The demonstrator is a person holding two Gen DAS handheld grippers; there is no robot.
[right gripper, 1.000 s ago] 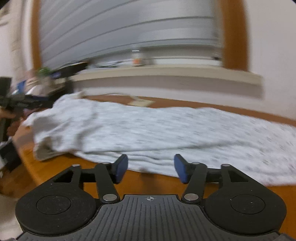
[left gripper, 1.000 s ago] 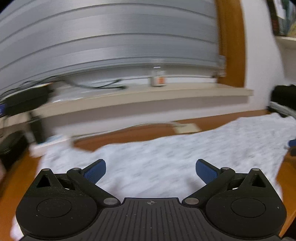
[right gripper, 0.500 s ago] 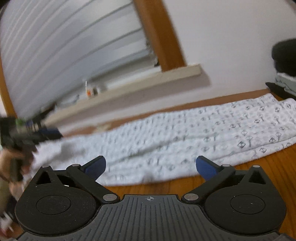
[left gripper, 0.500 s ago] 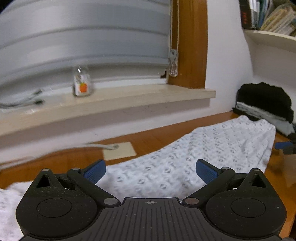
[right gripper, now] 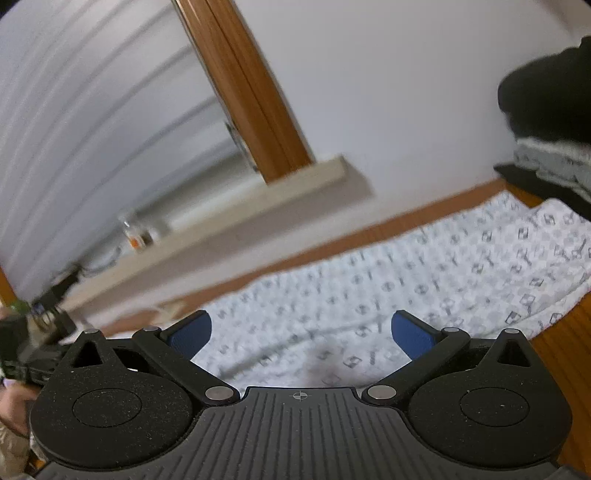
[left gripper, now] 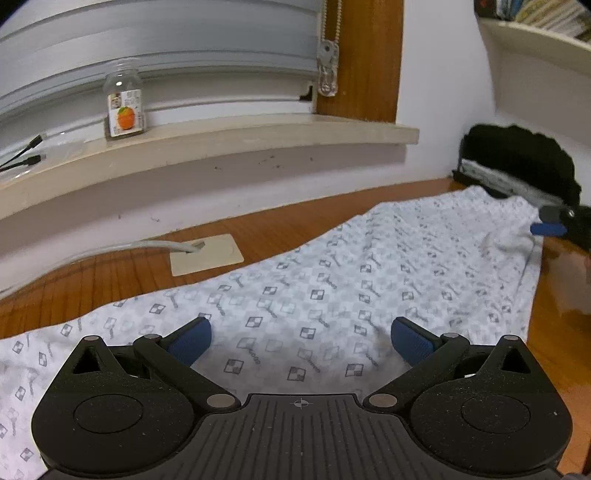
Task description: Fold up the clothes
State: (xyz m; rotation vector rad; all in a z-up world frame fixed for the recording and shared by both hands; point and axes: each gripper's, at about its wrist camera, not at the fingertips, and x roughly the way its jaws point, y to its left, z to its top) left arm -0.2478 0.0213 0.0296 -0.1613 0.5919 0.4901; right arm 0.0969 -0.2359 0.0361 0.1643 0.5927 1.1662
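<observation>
A white garment with a grey check print [left gripper: 332, 288] lies stretched across the wooden table [left gripper: 110, 273]. My left gripper [left gripper: 301, 339] hovers just above its middle, open wide, nothing between the blue pads. The right gripper [right gripper: 301, 332] is also open wide and empty, tilted, over the garment [right gripper: 424, 280] near its front edge. In the left wrist view the right gripper [left gripper: 550, 221] shows at the cloth's far right end. The left gripper [right gripper: 33, 354] appears blurred at the left edge of the right wrist view.
A pile of dark and grey folded clothes [left gripper: 517, 166] sits at the table's right end by the wall. A beige plate with a grey cable [left gripper: 205, 254] lies behind the garment. A jar with an orange label [left gripper: 123, 107] stands on the windowsill. A shelf [left gripper: 535, 33] hangs upper right.
The right gripper's jaws went from half open to wide open and the gripper rolled. Both views swung right along the garment, the left one dropping closer to the cloth.
</observation>
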